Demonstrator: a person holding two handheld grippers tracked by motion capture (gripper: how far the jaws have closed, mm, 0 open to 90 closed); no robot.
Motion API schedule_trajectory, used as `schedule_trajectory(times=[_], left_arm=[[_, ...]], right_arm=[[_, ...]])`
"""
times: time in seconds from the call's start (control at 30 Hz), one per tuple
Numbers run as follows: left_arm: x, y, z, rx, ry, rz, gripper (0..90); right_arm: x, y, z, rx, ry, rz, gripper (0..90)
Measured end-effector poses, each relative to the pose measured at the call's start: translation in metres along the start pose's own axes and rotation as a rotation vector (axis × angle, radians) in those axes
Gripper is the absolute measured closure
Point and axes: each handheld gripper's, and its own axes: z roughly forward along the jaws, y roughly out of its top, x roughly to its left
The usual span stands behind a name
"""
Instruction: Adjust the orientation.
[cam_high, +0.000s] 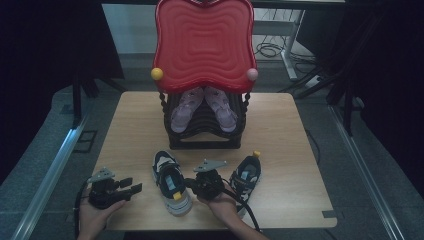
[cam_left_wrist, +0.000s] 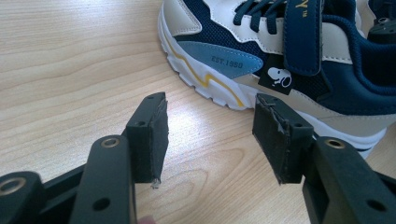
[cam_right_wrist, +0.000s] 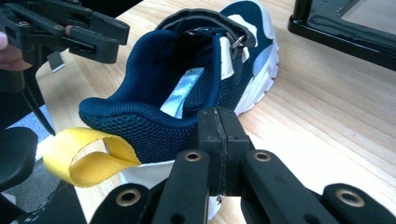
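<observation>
On the wooden table, just in front of the black shoe rack, the left-hand navy sneaker lies between both grippers. Right gripper has its jaws pressed flat together at the sneaker's heel collar, beside the yellow pull loop, seemingly pinching no fabric. Left gripper waits with jaws spread wide and empty alongside the sole. Looks like the pick-up stage; next, a proper bite on the heel is needed.
</observation>
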Motion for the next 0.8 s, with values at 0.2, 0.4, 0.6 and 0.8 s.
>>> schedule_trajectory(times=[0.2, 0.4, 0.6, 0.8], left_arm=[[0.001, 0.000, 0.000, 0.000, 0.002, -0.002, 45.5], [0.002, -0.001, -0.001, -0.002, 0.004, -0.007, 45.5], [0.003, -0.001, -0.002, -0.004, 0.007, -0.008, 45.6], [0.005, -0.001, -0.002, -0.002, 0.008, -0.011, 45.5]], right_arm=[[0.009, -0.001, 0.004, 0.007, 0.037, -0.008, 89.1], [0.020, -0.003, 0.012, -0.001, 0.068, -0.028, 89.1], [0.029, -0.006, 0.019, -0.012, 0.096, -0.043, 89.1], [0.030, -0.008, 0.021, -0.025, 0.104, -0.039, 89.1]])
